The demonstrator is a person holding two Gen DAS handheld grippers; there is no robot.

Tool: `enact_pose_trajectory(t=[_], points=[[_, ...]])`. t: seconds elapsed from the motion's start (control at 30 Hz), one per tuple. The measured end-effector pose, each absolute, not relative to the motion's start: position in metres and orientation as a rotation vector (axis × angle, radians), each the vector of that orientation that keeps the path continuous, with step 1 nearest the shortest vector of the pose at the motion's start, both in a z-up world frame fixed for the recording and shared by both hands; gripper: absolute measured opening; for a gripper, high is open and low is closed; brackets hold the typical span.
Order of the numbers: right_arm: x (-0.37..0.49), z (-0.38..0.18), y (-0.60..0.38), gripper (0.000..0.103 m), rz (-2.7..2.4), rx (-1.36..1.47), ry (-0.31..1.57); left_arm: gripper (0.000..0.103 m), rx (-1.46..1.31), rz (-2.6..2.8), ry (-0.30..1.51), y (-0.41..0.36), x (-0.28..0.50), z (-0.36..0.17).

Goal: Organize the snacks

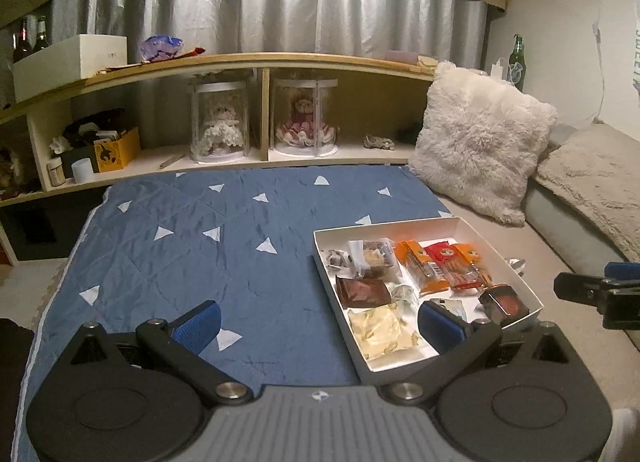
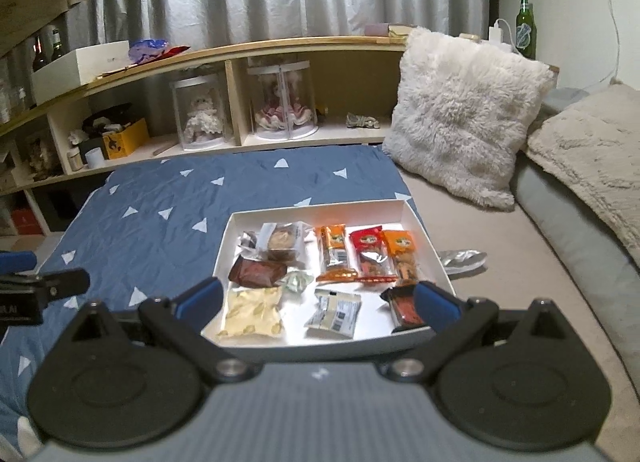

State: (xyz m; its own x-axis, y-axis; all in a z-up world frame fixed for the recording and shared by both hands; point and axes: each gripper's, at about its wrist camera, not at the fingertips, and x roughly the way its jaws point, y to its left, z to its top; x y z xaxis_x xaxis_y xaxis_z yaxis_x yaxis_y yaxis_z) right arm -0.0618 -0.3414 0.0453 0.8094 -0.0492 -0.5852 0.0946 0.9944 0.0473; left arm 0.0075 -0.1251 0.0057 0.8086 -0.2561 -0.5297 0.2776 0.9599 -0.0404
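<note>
Snacks boxed, both claws wide and empty

Snacks sit packed in the white box [image 2: 320, 210], and the box lies on the bed, straddling the edge of the blue quilt [image 1: 180, 254] where it meets the beige sheet. Left claw [image 1: 320, 320] hangs with its blue fingers spread well apart, holding nothing; its right-hand finger overlaps the box's near corner in view, though I cannot tell if it touches. Right claw [image 2: 316, 298] is just as wide, nothing between its fingers, the box filling the gap from the right wrist view.

Inside the box now: at 12 o'clock three long packets lie side by side, an orange packet [image 2: 333, 252], a red packet [image 2: 370, 252] and a second orange one at their right. At 10 o'clock a clear-wrapped cookie [image 2: 282, 242]. Beneath it a brown wrapper [image 2: 258, 272]. At 7 o'clock a pale yellow pouch [image 2: 252, 312], flat on the box floor. At 6 o'clock a small white sachet [image 2: 334, 314], and at 4 o'clock a dark red-topped pack [image 2: 404, 306] against the right wall.

Outside the box, a silver wrapper [image 2: 462, 258] lies on the sheet at 3 o'clock, just beside the wall. A fluffy cushion [image 2: 464, 117] leans at the back, at 1 o'clock.
</note>
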Motion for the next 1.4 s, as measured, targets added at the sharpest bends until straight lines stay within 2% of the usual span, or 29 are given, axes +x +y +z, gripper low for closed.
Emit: enact_pose_trajectory(t=[0.6,1.4], points=[[-0.112,0.015,-0.327,0.102,-0.1,0.008,0.573,0.103,0.055,-0.259,0.517,-0.112,-0.028,-0.027],[-0.116,0.0,-0.32,0.102,-0.129,0.0,0.55,0.103,0.077,-0.255,0.48,-0.115,-0.038,-0.04]])
